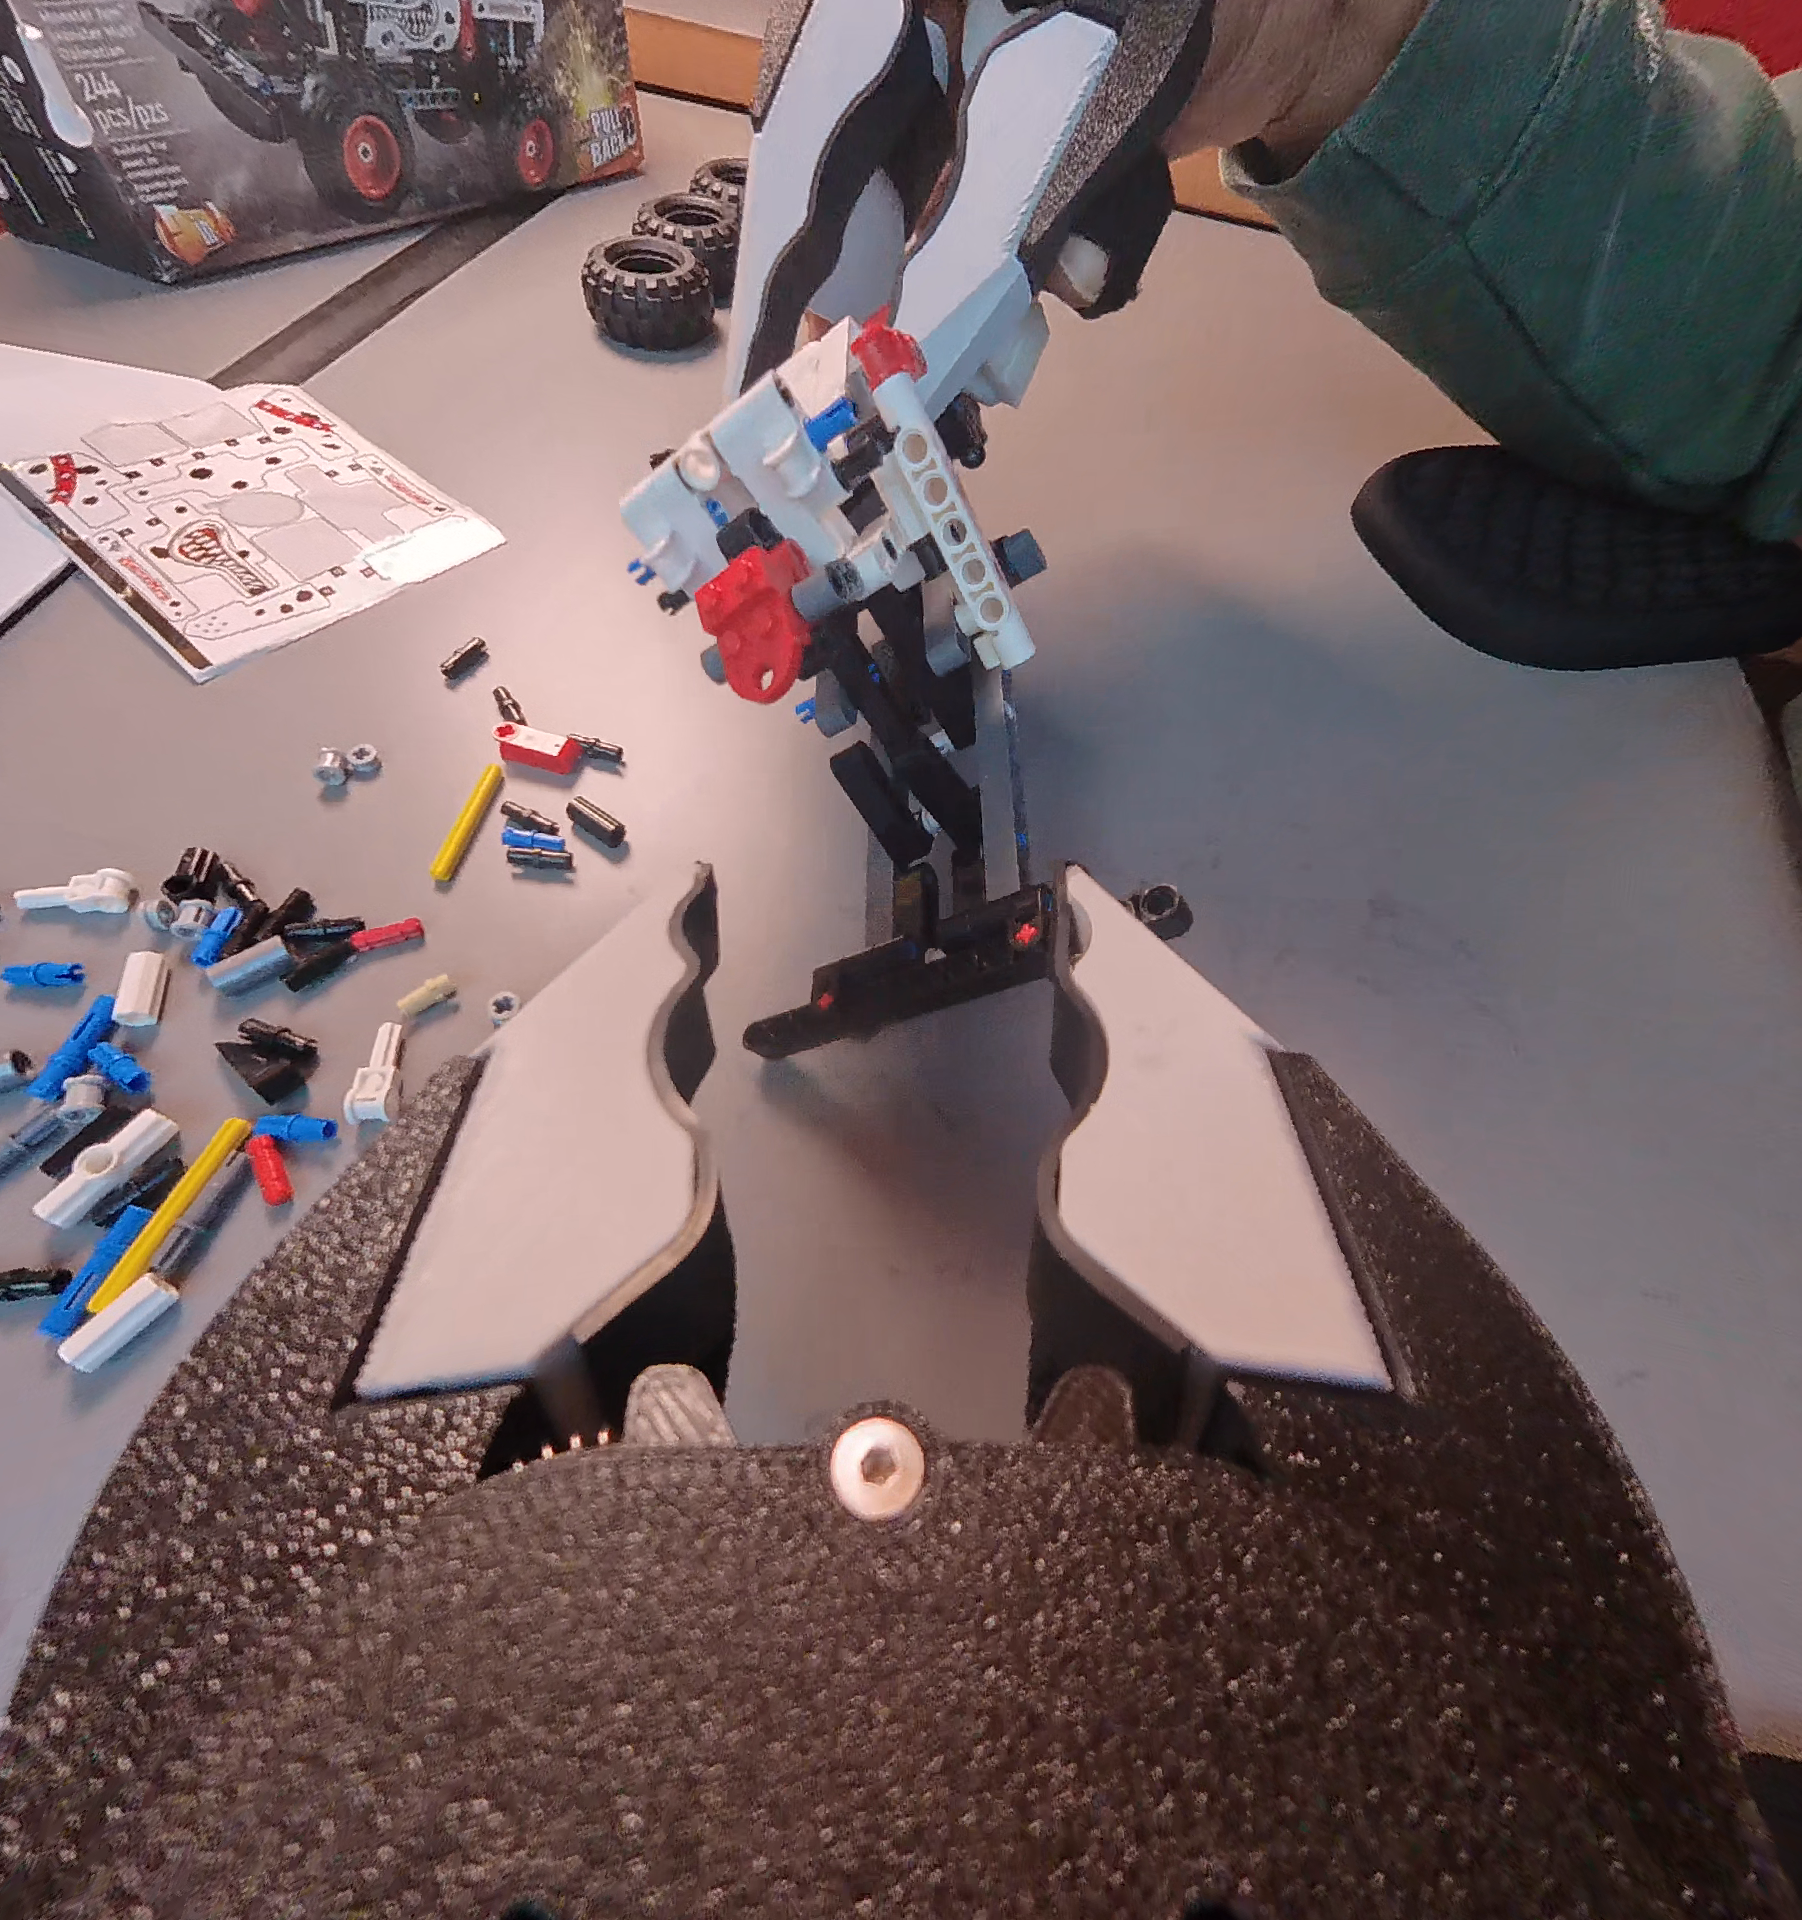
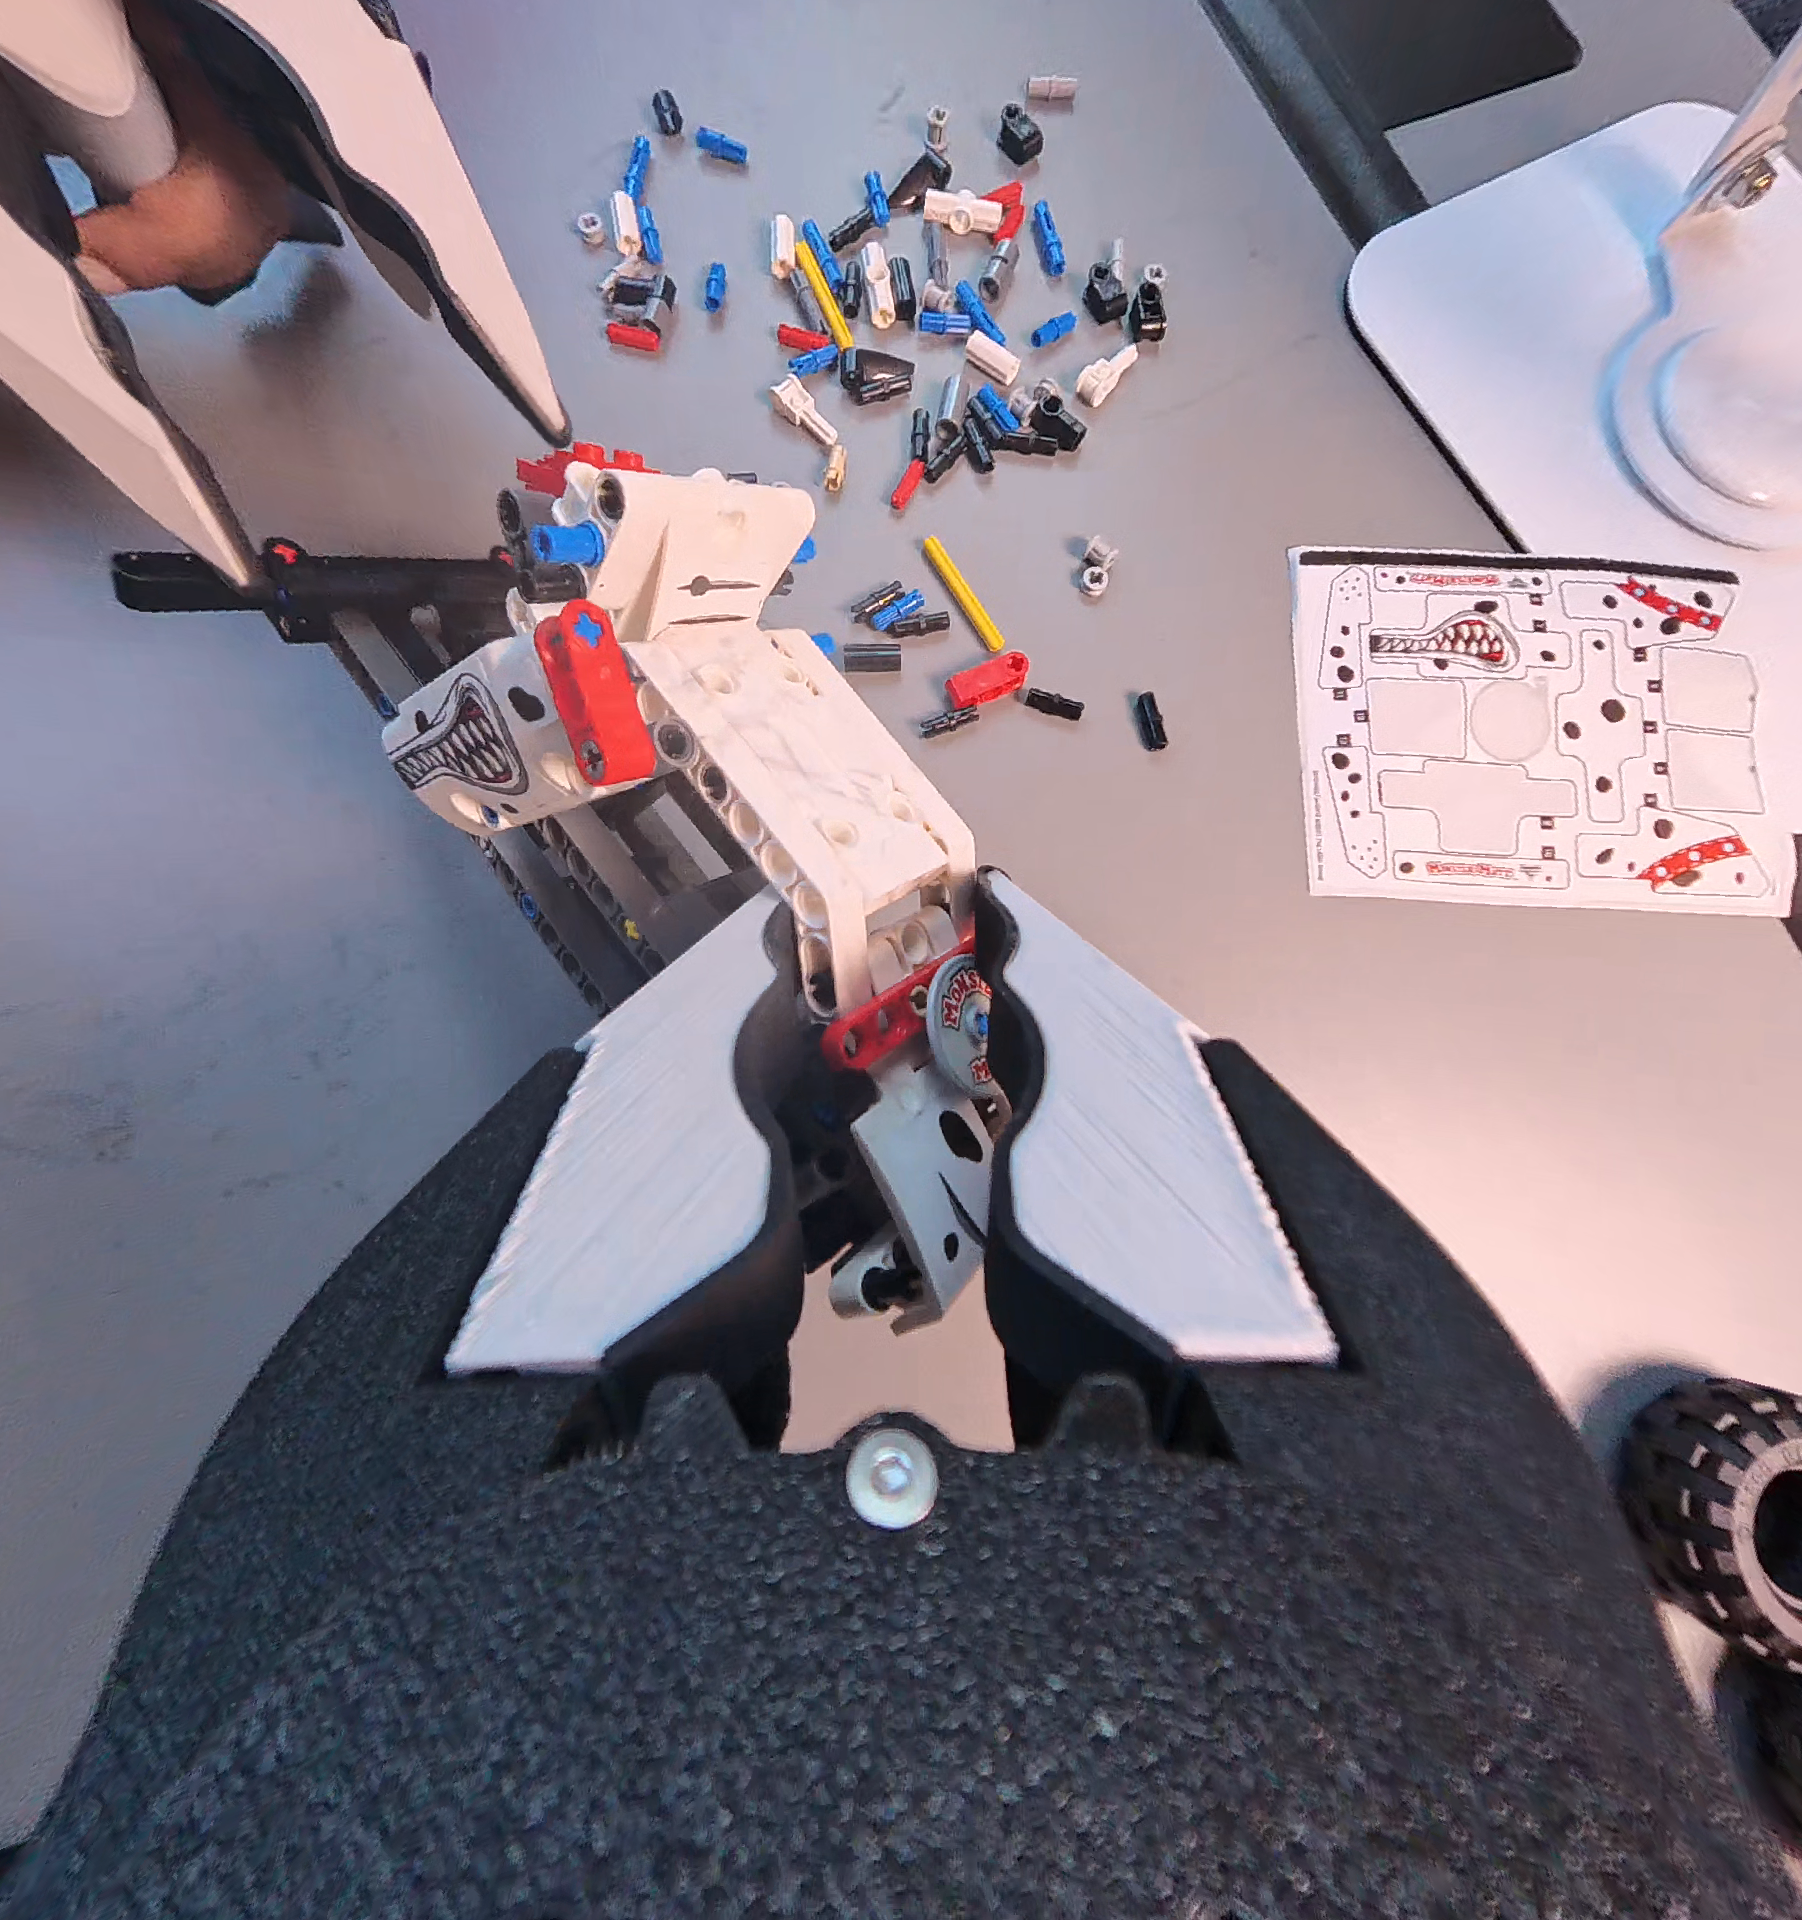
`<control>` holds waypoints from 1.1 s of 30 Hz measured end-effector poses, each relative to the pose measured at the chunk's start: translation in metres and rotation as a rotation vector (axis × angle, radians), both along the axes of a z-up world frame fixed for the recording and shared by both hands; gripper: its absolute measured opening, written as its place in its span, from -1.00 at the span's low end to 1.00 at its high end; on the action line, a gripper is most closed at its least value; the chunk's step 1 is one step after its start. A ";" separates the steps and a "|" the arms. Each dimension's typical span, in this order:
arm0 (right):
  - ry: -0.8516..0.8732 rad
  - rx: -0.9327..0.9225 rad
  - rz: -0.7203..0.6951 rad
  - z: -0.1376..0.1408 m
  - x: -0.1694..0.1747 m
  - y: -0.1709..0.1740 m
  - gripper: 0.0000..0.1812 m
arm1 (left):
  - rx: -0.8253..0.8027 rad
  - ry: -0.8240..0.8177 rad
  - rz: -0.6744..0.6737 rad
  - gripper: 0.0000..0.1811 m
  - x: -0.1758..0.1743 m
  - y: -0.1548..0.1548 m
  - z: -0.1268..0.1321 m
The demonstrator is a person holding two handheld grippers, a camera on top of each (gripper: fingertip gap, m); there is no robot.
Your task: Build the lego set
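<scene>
The right gripper (image 2: 881, 1049) has its jaws closed in around the white rear end of the lego model (image 2: 668, 727), holding it tilted above the counter. It shows from the left wrist view as well, reaching down from the top, with a gloved hand (image 1: 1115, 218) behind it and a green sleeve (image 1: 1562, 239). The left gripper (image 1: 881, 914) has its jaws spread wide, its right fingertip (image 1: 1073, 904) touching the end of the model's black bottom beam; the other fingertip stands clear
</scene>
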State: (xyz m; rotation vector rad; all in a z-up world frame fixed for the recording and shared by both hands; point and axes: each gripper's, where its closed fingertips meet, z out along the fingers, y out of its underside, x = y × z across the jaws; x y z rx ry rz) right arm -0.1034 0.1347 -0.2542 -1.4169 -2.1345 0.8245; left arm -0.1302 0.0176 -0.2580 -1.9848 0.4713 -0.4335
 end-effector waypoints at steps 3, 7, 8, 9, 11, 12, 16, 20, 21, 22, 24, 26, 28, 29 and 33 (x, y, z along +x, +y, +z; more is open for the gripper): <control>0.028 0.053 0.008 0.002 0.000 0.001 -0.68 | 0.003 0.005 -0.007 -0.30 0.002 -0.001 0.002; 0.056 0.084 0.015 0.003 0.000 0.001 -0.68 | -0.002 0.006 -0.008 -0.30 0.003 -0.001 0.000; 0.063 0.088 0.017 0.003 0.000 0.001 -0.68 | -0.003 0.007 -0.010 -0.30 0.004 -0.001 0.000; 0.069 0.092 0.017 0.003 0.000 0.002 -0.68 | -0.004 0.009 -0.010 -0.30 0.004 -0.001 0.000; 0.084 0.109 0.013 0.004 -0.001 0.004 -0.69 | -0.003 0.015 -0.012 -0.31 0.005 -0.001 -0.001; 0.092 0.119 0.012 0.005 -0.001 0.005 -0.70 | -0.002 0.018 -0.012 -0.31 0.005 -0.001 -0.001; 0.134 0.176 0.008 0.007 -0.002 0.010 -0.73 | 0.004 0.028 0.001 -0.32 0.003 0.000 -0.002; 0.169 0.213 -0.010 0.008 -0.003 0.013 -0.76 | 0.030 0.029 0.033 -0.33 -0.003 0.003 0.002; 0.180 0.220 -0.009 0.008 -0.003 0.012 -0.77 | 0.037 0.031 0.044 -0.33 -0.005 0.004 0.003; 0.189 0.233 -0.006 0.009 -0.003 0.012 -0.77 | 0.043 0.033 0.057 -0.35 -0.007 0.005 0.003; 0.202 0.272 0.005 0.010 -0.001 0.012 -0.78 | 0.063 0.032 0.082 -0.37 -0.010 0.007 0.006; 0.205 0.308 0.010 0.010 -0.001 0.012 -0.78 | 0.085 0.020 0.108 -0.40 -0.013 0.010 0.011; 0.203 0.331 0.015 0.010 0.000 0.012 -0.79 | 0.111 0.014 0.140 -0.42 -0.017 0.013 0.016; 0.202 0.337 0.019 0.010 0.000 0.011 -0.79 | 0.130 0.004 0.157 -0.44 -0.018 0.015 0.021; 0.213 0.356 0.028 0.011 -0.001 0.011 -0.79 | 0.195 -0.061 0.191 -0.49 -0.016 0.023 0.039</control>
